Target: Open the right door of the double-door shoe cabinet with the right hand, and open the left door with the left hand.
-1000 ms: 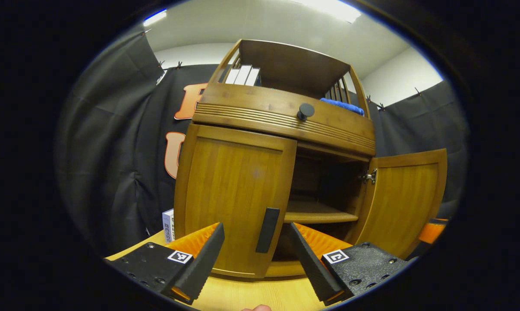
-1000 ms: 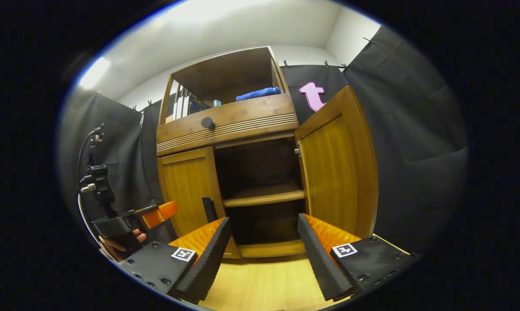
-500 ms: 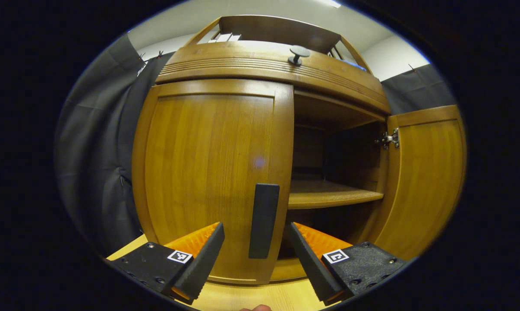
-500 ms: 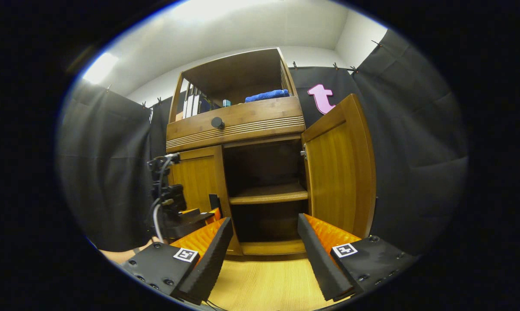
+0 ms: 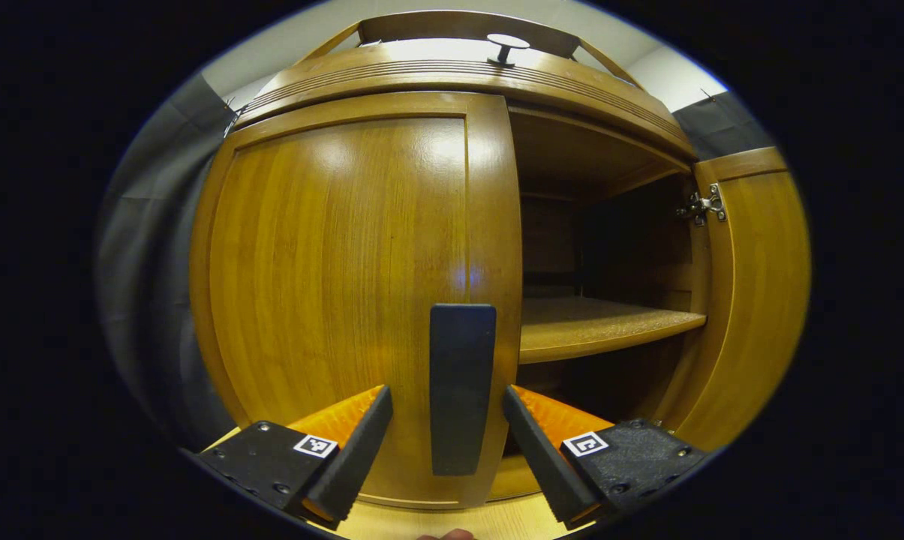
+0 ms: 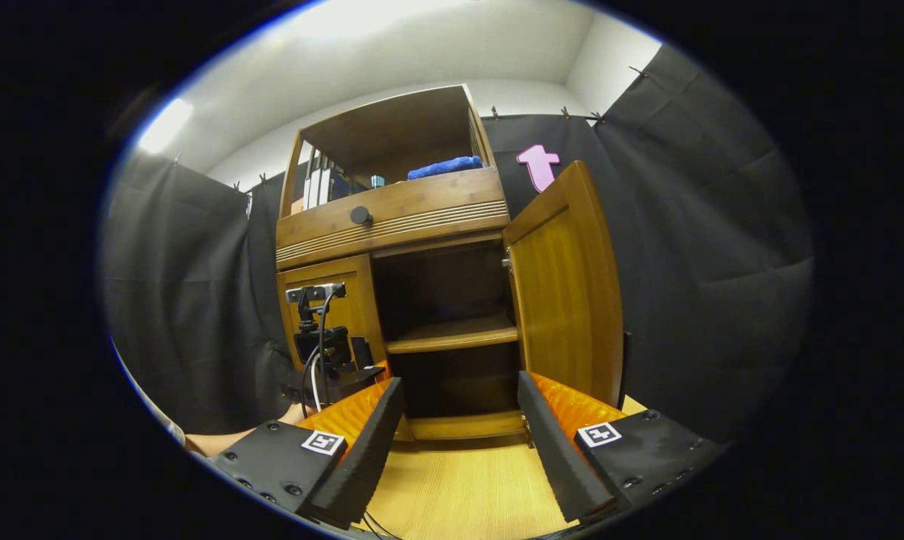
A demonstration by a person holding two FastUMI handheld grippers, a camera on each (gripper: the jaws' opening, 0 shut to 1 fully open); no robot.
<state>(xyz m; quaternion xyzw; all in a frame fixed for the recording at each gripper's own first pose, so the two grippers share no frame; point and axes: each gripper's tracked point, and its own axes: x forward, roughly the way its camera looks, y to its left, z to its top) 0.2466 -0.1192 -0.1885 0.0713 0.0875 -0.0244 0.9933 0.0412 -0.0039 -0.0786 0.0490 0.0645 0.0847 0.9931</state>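
The wooden shoe cabinet's left door (image 5: 346,285) stands closed, with a dark upright handle (image 5: 461,386) at its inner edge. My left gripper (image 5: 445,439) is open, its fingers on either side of that handle without touching it. The right door (image 6: 568,289) is swung wide open, baring an inner shelf (image 6: 452,336). My right gripper (image 6: 458,442) hangs open and empty in front of the cabinet, back from the opening. In the right gripper view the left gripper (image 6: 331,371) and a hand show at the left door (image 6: 331,300).
The cabinet stands on a light wooden tabletop (image 6: 459,487). A drawer with a round dark knob (image 6: 361,215) runs above the doors; books and a blue towel (image 6: 444,166) lie on the top shelf. Black cloth walls close in left and right.
My left gripper has moved in close to the left door, so the handle now sits between its fingers. The right gripper has drifted slightly; the right door stays open.
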